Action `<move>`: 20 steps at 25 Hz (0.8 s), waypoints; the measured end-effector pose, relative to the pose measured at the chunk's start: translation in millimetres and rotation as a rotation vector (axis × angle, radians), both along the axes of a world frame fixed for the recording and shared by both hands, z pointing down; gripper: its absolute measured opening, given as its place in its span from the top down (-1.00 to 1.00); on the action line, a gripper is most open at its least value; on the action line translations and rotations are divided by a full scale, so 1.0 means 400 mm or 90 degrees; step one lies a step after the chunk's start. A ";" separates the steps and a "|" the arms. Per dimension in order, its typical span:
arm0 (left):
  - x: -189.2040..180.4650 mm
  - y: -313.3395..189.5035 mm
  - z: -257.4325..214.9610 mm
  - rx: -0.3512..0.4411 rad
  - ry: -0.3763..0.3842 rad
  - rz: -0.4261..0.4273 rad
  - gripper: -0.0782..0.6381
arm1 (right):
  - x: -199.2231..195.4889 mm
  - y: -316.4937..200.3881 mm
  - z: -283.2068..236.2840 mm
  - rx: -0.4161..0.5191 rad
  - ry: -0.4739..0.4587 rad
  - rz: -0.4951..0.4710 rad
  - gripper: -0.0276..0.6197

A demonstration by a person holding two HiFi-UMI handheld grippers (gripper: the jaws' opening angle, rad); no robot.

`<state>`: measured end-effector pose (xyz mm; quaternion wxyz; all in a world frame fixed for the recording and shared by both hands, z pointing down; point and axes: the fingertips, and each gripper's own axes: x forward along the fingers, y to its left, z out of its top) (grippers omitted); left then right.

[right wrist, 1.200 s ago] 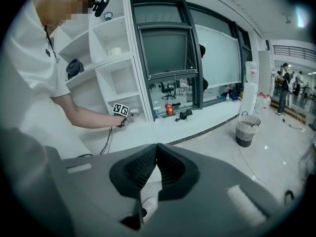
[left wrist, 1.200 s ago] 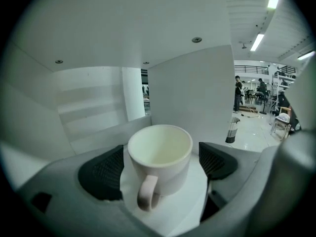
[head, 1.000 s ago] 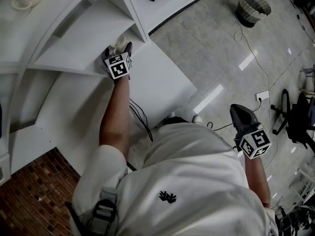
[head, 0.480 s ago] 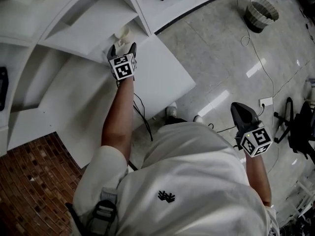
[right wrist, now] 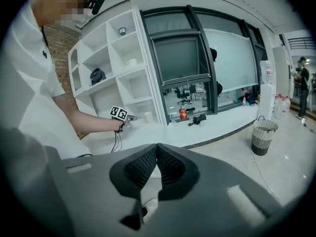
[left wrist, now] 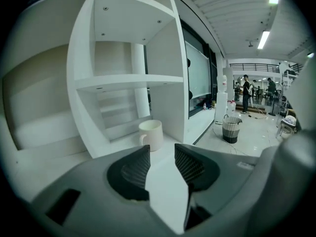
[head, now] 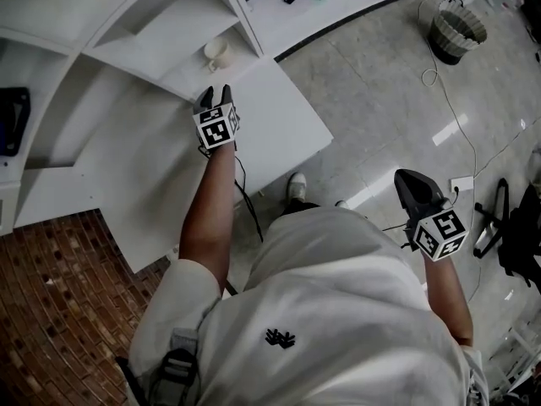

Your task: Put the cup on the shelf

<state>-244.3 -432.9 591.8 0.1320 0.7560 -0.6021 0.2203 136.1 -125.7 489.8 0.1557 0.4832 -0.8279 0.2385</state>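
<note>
The white shelf unit (head: pixel 161 32) now bears the white cup (head: pixel 218 53) unaided. One second ago the left gripper (head: pixel 213 96) reached into the lower right compartment at the cup; it has since drawn back over the low white platform (head: pixel 279 134) and is clear of the shelf edge. Its jaws are closing with nothing between them, and the cup stands upright beyond their tips, near the compartment's front edge, handle toward the left of the left gripper view. Judged from this, placement is complete and only the retreat remains. The right gripper (right wrist: pixel 157 158) hangs at the person's side over the floor, jaws pressed together on nothing. Count: one shelf unit with several open compartments; one low platform; one woven wastebasket (head: pixel 459 30); two grippers; one cup in the lower compartment, plus one further pale cup-like item (right wrist: pixel 131 61) on a higher shelf, too small to identify with certainty.
</note>
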 end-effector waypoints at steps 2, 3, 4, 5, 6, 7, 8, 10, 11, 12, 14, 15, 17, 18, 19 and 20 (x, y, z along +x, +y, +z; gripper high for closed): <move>0.006 0.038 -0.008 -0.003 0.013 -0.007 0.46 | 0.009 0.008 -0.003 0.008 -0.001 -0.011 0.88; 0.011 0.056 -0.013 -0.002 0.017 -0.008 0.53 | 0.012 0.011 -0.005 0.013 -0.002 -0.017 0.88; 0.017 0.075 -0.020 -0.001 0.020 -0.007 0.60 | 0.016 0.013 -0.007 0.017 -0.004 -0.024 0.88; 0.024 0.093 -0.025 -0.001 0.021 -0.006 0.67 | 0.020 0.017 -0.008 0.020 -0.005 -0.031 0.88; 0.032 0.112 -0.029 -0.003 0.022 -0.003 0.71 | 0.023 0.021 -0.010 0.023 -0.006 -0.037 0.88; 0.040 0.131 -0.030 -0.007 0.023 -0.001 0.73 | 0.026 0.025 -0.011 0.026 -0.008 -0.043 0.88; 0.047 0.151 -0.031 -0.011 0.022 0.001 0.75 | 0.029 0.031 -0.013 0.028 -0.010 -0.048 0.88; 0.061 0.195 -0.030 -0.019 0.021 0.004 0.76 | 0.033 0.046 -0.014 0.032 -0.014 -0.058 0.88; 0.068 0.217 -0.030 -0.022 0.023 0.004 0.76 | 0.035 0.055 -0.015 0.033 -0.017 -0.063 0.88; 0.075 0.238 -0.030 -0.025 0.028 0.004 0.76 | 0.038 0.062 -0.014 0.034 -0.019 -0.069 0.88; 0.091 0.282 -0.033 -0.031 0.038 0.005 0.76 | 0.043 0.078 -0.010 0.034 -0.024 -0.082 0.88; 0.100 0.304 -0.036 -0.033 0.041 0.008 0.76 | 0.046 0.087 -0.008 0.033 -0.026 -0.088 0.88; 0.120 0.351 -0.041 -0.037 0.049 0.013 0.76 | 0.053 0.105 -0.001 0.032 -0.031 -0.098 0.88; 0.131 0.375 -0.045 -0.038 0.054 0.016 0.76 | 0.056 0.114 0.003 0.031 -0.033 -0.103 0.88; 0.142 0.399 -0.049 -0.039 0.060 0.020 0.76 | 0.058 0.122 0.007 0.031 -0.035 -0.109 0.88; 0.153 0.423 -0.052 -0.040 0.066 0.024 0.76 | 0.060 0.131 0.012 0.030 -0.036 -0.115 0.88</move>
